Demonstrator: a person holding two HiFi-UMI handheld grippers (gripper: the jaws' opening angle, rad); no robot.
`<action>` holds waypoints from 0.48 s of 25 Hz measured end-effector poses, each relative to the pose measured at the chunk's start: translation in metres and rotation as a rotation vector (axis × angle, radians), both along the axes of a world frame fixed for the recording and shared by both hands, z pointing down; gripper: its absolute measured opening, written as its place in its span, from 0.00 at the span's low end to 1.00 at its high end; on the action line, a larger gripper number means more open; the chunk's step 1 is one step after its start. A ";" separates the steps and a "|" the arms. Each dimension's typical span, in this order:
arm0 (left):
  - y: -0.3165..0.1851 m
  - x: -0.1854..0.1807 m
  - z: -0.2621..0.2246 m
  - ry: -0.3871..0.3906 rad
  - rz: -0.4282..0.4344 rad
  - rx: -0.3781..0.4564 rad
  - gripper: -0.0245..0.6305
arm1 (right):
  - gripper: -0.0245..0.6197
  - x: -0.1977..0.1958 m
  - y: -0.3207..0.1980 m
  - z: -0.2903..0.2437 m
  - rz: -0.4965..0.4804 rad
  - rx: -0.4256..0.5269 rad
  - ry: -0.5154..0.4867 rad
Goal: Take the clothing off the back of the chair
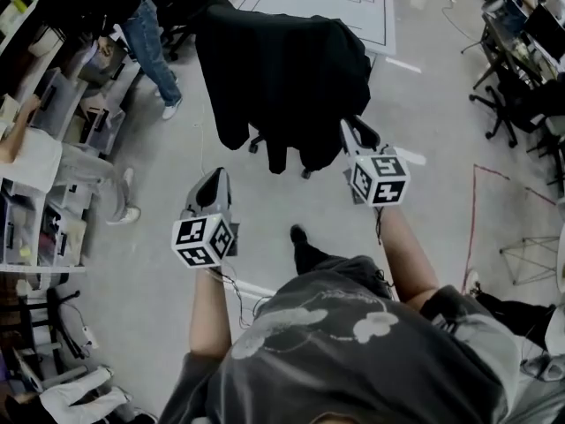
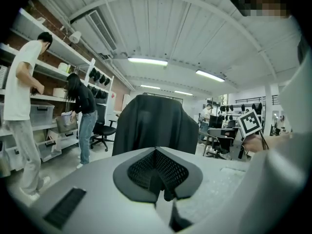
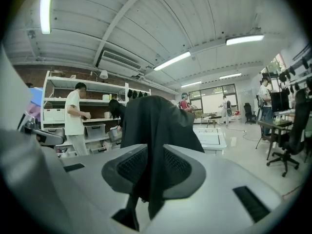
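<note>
Over the back of the office chair (image 1: 257,143), out on the open floor, saw the black garment (image 1: 282,78) draped, shoulders across the top, hems and sleeves hanging loose below; looked like a jacket or hoodie, could not tell which. Judged it soft and limp, light to middling in weight, neither slippery nor fragile; expected it to sag and swing once lifted, and perhaps to snag where wrapped round the chair top; expected the wheeled chair to roll if pulled sideways rather than up. Reckoned the best hold to be at the shoulders or collar along the top edge, one side to each gripper, for a lift up and clear; judged a pinch on a hanging hem likelier to drag. Found the left gripper (image 1: 214,179) with jaws together on nothing, short of the cloth. Found the right gripper (image 1: 351,129) at the garment's near lower edge, jaws a little apart, black cloth showing in the gap, not seen clamped on it. Read no brand, label or writing on the garment; made out only black-and-white squares on the marker cubes (image 1: 380,179).
</note>
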State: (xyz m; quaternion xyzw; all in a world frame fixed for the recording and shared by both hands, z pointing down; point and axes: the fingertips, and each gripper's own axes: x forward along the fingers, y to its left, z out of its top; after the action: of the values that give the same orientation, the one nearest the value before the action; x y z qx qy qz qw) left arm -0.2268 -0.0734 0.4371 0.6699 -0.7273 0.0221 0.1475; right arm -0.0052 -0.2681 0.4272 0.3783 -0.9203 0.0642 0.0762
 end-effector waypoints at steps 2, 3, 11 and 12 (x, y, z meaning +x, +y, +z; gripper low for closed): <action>-0.022 -0.012 -0.005 -0.031 0.006 -0.005 0.04 | 0.21 -0.005 -0.026 -0.006 0.026 0.030 0.023; -0.033 -0.018 -0.007 -0.047 0.006 -0.009 0.04 | 0.25 -0.008 -0.038 -0.009 0.037 0.039 0.030; -0.111 -0.041 -0.030 -0.079 0.038 -0.003 0.04 | 0.59 -0.038 -0.101 -0.033 0.063 0.052 0.009; -0.119 -0.044 -0.033 -0.082 0.039 -0.001 0.04 | 0.61 -0.043 -0.105 -0.034 0.059 0.054 0.013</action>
State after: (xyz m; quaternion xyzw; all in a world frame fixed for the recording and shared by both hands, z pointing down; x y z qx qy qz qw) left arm -0.2704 -0.1921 0.4038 0.6823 -0.7196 0.0527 0.1175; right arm -0.0479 -0.3732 0.3927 0.4075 -0.9097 0.0391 0.0700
